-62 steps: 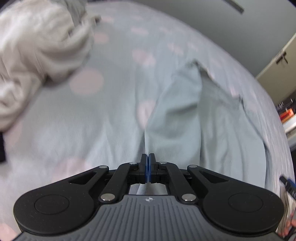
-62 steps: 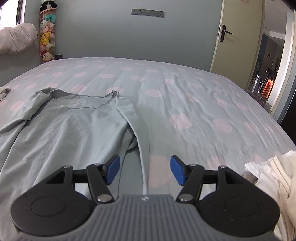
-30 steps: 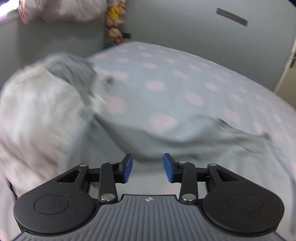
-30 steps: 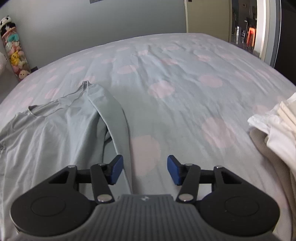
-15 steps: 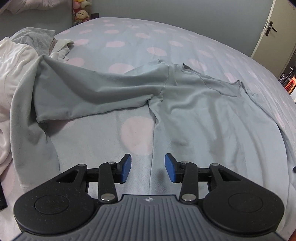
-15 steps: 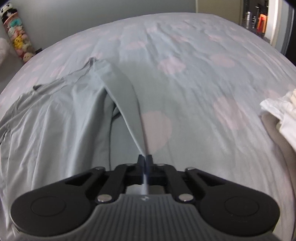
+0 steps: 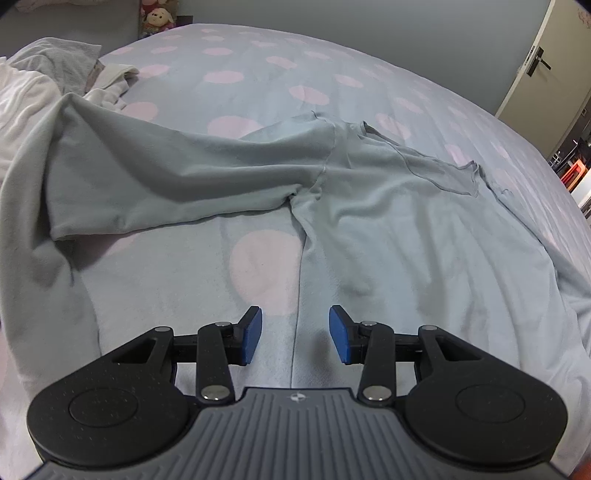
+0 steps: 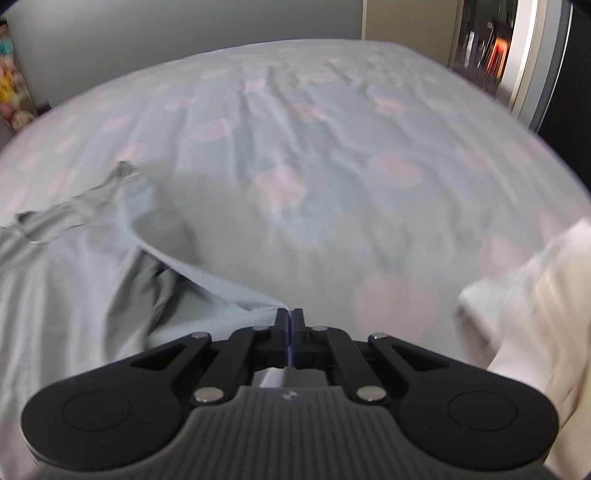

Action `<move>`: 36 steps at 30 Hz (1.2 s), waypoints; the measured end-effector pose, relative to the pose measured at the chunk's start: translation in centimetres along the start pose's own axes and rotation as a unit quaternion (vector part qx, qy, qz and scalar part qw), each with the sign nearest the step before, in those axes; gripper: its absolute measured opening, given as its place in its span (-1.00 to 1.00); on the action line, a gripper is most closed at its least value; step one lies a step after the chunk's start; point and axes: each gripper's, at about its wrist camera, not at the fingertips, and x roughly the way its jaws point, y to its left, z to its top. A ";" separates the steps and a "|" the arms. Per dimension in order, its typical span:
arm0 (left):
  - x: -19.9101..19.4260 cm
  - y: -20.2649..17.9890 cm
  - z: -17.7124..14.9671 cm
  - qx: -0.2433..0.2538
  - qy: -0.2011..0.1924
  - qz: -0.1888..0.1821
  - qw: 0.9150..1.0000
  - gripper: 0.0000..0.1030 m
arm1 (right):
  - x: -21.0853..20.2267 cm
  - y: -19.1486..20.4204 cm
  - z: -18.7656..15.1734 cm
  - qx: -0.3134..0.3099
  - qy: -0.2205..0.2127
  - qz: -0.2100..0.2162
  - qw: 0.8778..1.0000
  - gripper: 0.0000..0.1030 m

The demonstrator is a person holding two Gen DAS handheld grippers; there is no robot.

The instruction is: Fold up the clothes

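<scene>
a pale grey-green long-sleeved top [image 7: 406, 206] lies spread front-up on the bed [image 7: 258, 70], whose sheet is light blue-grey with pink dots. everything here is placed against that top. its neckline [image 7: 417, 162] points toward the far side of the bed, and one sleeve [image 7: 177, 181] stretches sideways from the shoulder, its cuff end lapping onto a heap of white and grey laundry [image 7: 33, 96] beside the top.

the left hand-held gripper [image 7: 295, 334] hovers just over the top's side seam, below the armpit of that spread sleeve, with its blue pads [image 7: 250, 334] well apart and nothing between them.

the right hand-held gripper [image 8: 290, 325] is at the top's other side, its jaws pressed together on the end of the other sleeve [image 8: 207, 277], which rises off the sheet from the shoulder to the pinch. this view is blurred. a second heap of cream and white clothes [image 8: 546, 295] sits on the bed well apart from the top, past the held sleeve.

beyond the neckline end, stuffed toys [image 7: 157, 16] stand against the wall, and a door [image 7: 543, 70] shows off toward the other corner.
</scene>
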 end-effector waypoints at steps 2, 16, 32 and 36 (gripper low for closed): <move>0.4 -0.1 0.3 0.002 -0.001 0.000 1.000 -0.26 | 0.8 -0.6 1.0 -0.014 0.000 -0.032 0.999 -0.97; 3.3 -0.5 1.6 0.045 0.006 0.015 0.999 -0.26 | 3.6 -5.3 3.1 -0.025 0.004 -0.045 0.999 -0.82; 1.1 -1.1 0.8 0.053 0.002 0.012 0.999 -0.26 | -2.1 -4.0 -8.4 0.162 0.129 0.143 0.968 -0.45; 0.5 -1.3 0.3 0.053 0.006 0.013 0.998 -0.26 | -2.3 -2.2 -8.4 0.143 0.154 0.151 0.966 -0.22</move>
